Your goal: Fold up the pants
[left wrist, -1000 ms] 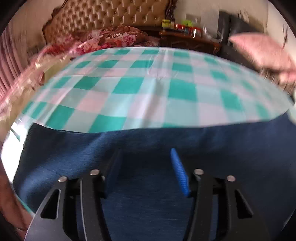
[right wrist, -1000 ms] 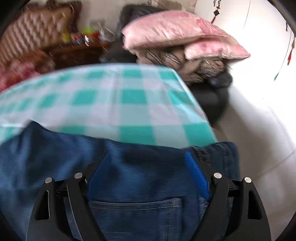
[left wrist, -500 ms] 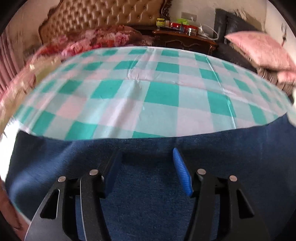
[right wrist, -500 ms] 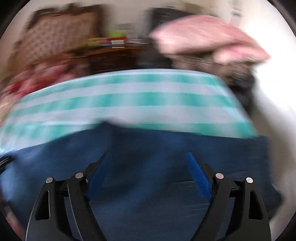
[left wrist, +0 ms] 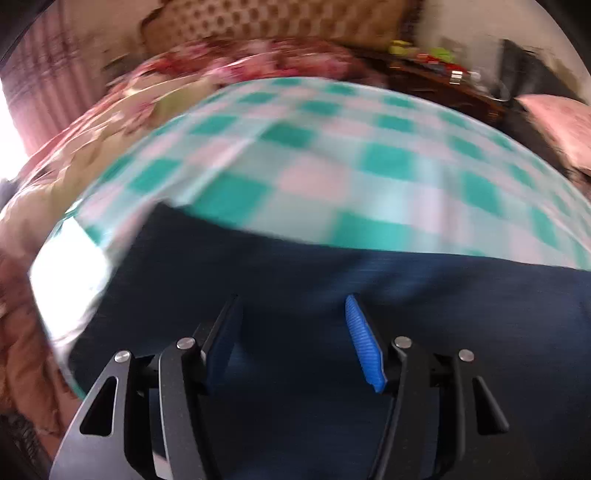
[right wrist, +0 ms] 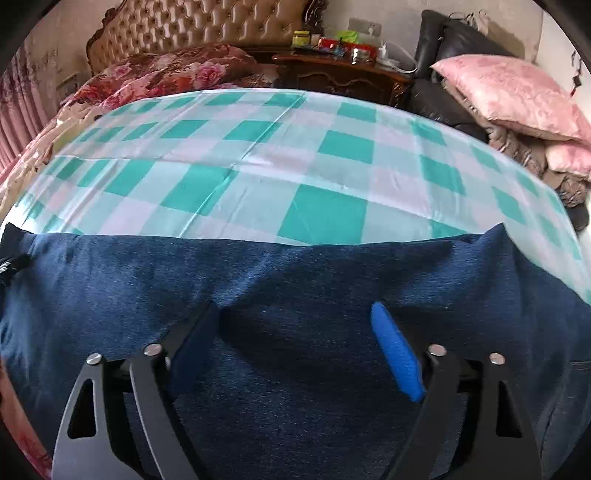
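The pants (right wrist: 295,280) lay flat along the near edge of the checked sheet (right wrist: 325,173), apparently ready for folding. Left tongs (left wrist: 291,332) and right tongs (right wrist: 295,332) hovered over them, spread, gripping nothing.

Matt, finely napped dark blue denim pants (right wrist: 295,280) lie on a smooth, faintly glossy checked sheet (right wrist: 280,173); beyond it, a button-tufted leathery headboard (right wrist: 207,29).

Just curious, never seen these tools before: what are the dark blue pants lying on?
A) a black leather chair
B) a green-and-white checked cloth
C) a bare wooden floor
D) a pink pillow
B: in the right wrist view the pants lie along the near edge of the green-and-white checked cloth, while the pink pillow sits off to the side.
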Demonstrator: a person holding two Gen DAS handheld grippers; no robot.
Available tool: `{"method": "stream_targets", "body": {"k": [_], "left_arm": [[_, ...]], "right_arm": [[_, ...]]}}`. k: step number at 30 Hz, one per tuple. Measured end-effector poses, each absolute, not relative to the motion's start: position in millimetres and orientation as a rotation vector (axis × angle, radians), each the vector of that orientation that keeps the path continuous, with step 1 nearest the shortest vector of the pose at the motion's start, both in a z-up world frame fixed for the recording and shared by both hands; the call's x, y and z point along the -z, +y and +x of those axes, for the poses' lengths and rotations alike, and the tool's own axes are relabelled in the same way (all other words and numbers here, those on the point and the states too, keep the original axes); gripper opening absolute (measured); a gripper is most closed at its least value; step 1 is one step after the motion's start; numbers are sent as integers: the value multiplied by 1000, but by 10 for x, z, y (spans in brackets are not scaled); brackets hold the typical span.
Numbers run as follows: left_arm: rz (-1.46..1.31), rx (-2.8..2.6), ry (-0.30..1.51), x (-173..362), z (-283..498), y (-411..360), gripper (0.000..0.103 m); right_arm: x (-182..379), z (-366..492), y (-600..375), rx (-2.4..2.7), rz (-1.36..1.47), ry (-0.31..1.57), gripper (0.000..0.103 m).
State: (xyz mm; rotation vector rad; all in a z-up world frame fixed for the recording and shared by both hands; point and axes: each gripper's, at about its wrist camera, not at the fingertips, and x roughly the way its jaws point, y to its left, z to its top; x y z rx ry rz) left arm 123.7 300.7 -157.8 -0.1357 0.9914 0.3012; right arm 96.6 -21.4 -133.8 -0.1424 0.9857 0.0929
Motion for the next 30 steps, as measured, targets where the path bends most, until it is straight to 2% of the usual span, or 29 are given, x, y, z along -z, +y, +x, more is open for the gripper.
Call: {"method": "stream_targets", "body": {"k": [2, 9, 11, 14, 18, 22, 30], "left_arm": [[-137, -327, 985, 1549, 1183, 3160, 58], [-145, -421, 947, 1468, 950, 3486, 58], [-195, -410, 899, 1391, 841, 3564, 62], [-213, -356, 858, 1303, 675, 3586, 63], [-107, -372, 942, 1425, 607, 3536, 62], [-196, -533, 958, 1365, 409, 3762, 64], [-255, -378, 878, 1062, 45, 3144, 64]], "right_arm": [[1356, 962, -204, -72, -143, 976, 88], [1347, 967, -176, -45, -146, 982, 88], [1280, 924, -154, -40, -154, 981, 88], [1091, 730, -130, -85, -158, 933, 88], [1028, 499, -232, -105, -124, 946, 88], [1069, 352, -368, -114, -80, 981, 88], [1119, 151, -591, -74, -50, 979, 88]]}}
